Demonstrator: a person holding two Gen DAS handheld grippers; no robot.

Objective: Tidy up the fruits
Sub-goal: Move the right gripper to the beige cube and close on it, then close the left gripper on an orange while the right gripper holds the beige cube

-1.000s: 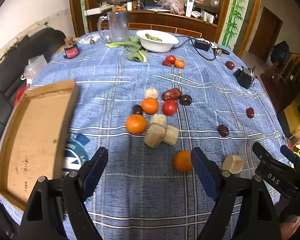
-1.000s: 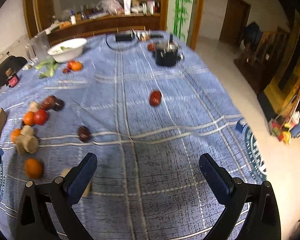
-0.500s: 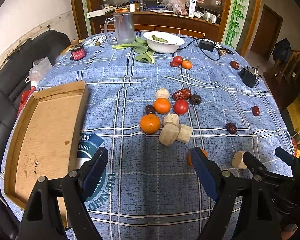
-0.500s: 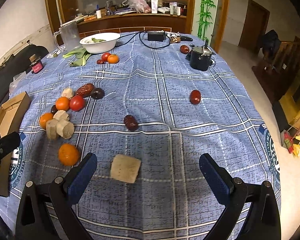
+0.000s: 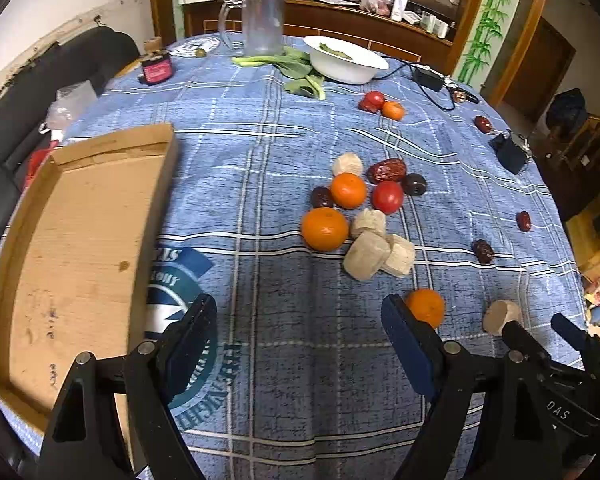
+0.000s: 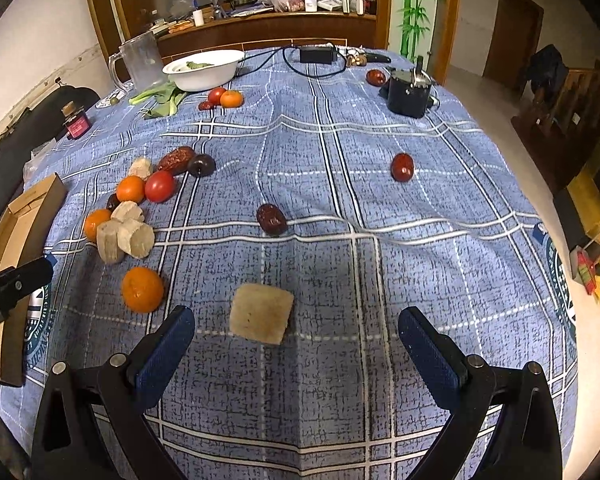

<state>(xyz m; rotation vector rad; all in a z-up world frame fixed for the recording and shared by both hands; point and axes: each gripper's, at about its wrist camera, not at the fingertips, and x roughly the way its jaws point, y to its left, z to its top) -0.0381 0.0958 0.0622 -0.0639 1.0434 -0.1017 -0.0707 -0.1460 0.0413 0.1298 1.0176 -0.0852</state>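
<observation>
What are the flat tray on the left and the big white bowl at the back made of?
The tray looks like plain brown cardboard: matte, scuffed, with folded edges. The white bowl has a smooth, slightly glossy surface, probably plastic or enamel; the pictures cannot settle which.

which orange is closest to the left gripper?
The lone orange just beyond the left gripper, partly hidden by its right-side finger. The other oranges sit farther up the table: two in the central cluster, one near the white bowl.

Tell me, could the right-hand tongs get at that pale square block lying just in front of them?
Probably yes. The right tongs stand open and empty, the pale block lies on bare cloth ahead of them, and the nearest orange sits clear to one side.
</observation>
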